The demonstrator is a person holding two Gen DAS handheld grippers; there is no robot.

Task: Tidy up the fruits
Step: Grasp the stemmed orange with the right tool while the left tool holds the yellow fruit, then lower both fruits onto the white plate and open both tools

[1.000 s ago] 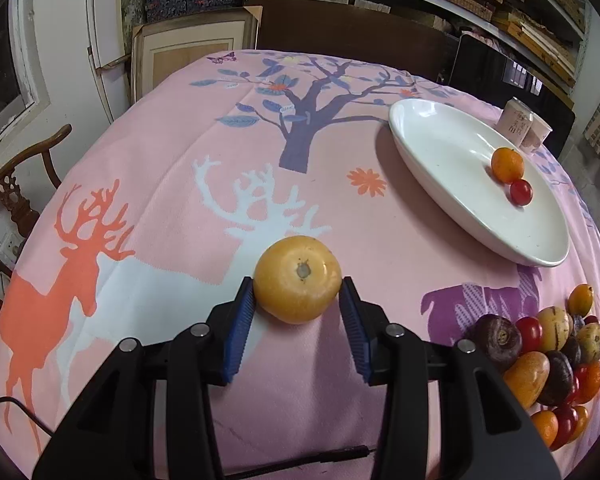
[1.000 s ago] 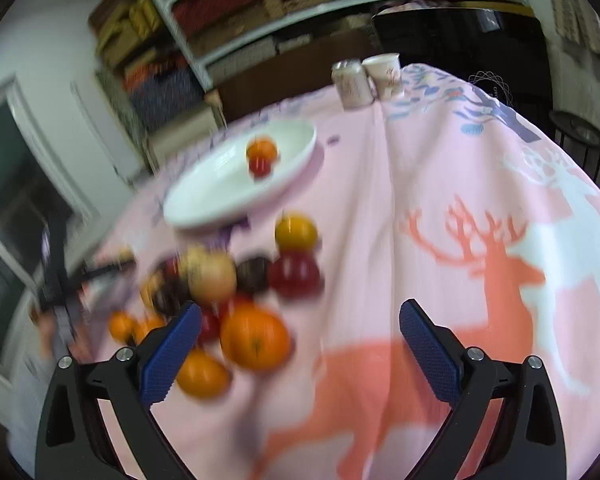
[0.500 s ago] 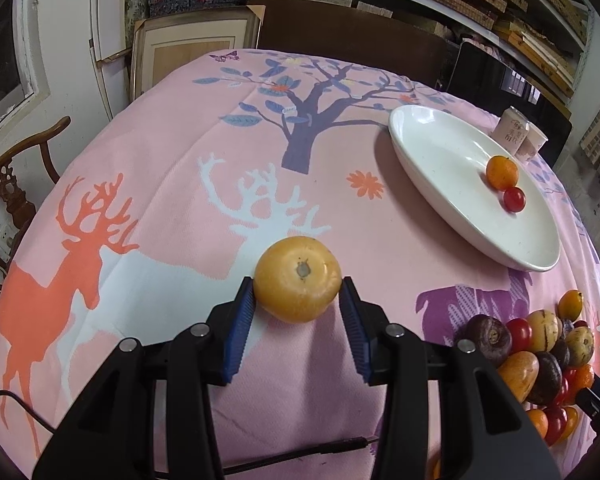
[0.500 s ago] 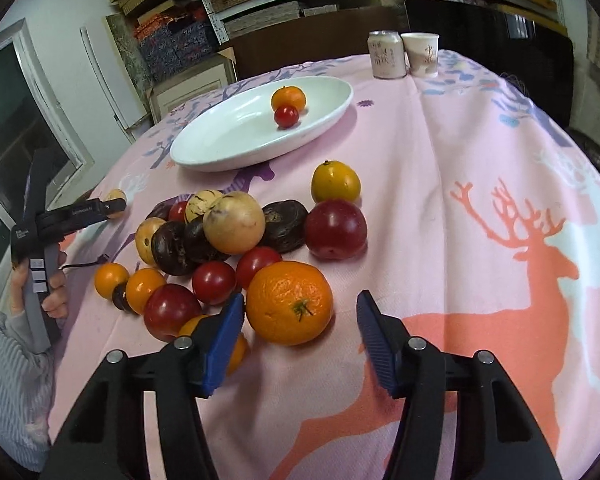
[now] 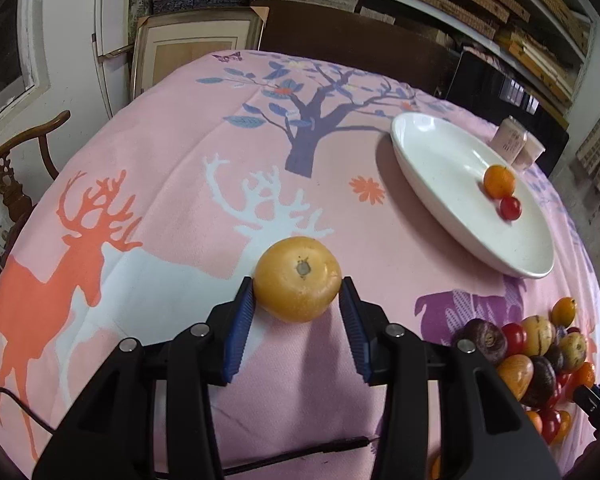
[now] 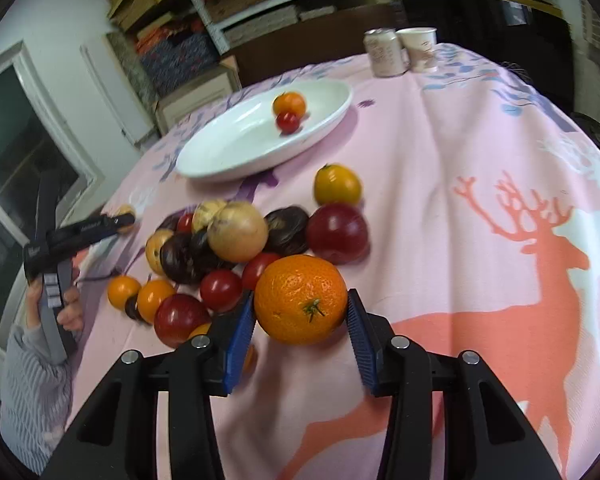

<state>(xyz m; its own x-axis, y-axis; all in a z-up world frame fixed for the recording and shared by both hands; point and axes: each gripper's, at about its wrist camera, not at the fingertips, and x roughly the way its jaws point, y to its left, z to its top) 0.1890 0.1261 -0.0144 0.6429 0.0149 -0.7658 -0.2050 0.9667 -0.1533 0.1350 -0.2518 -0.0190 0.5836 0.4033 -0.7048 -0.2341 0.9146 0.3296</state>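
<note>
Right wrist view: an orange (image 6: 301, 305) was pinched by the right gripper (image 6: 301, 320), apparently lifted for the plate (image 6: 204, 160); a yellow fruit (image 5: 298, 279) was clamped in the left gripper (image 5: 298, 316) above the counter (image 5: 180, 184).

R claw (image 6: 301, 322) closed on orange (image 6: 301, 305).

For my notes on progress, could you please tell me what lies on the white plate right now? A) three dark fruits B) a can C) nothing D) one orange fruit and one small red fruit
D: the plate holds an orange fruit with a small red fruit beside it.
</note>
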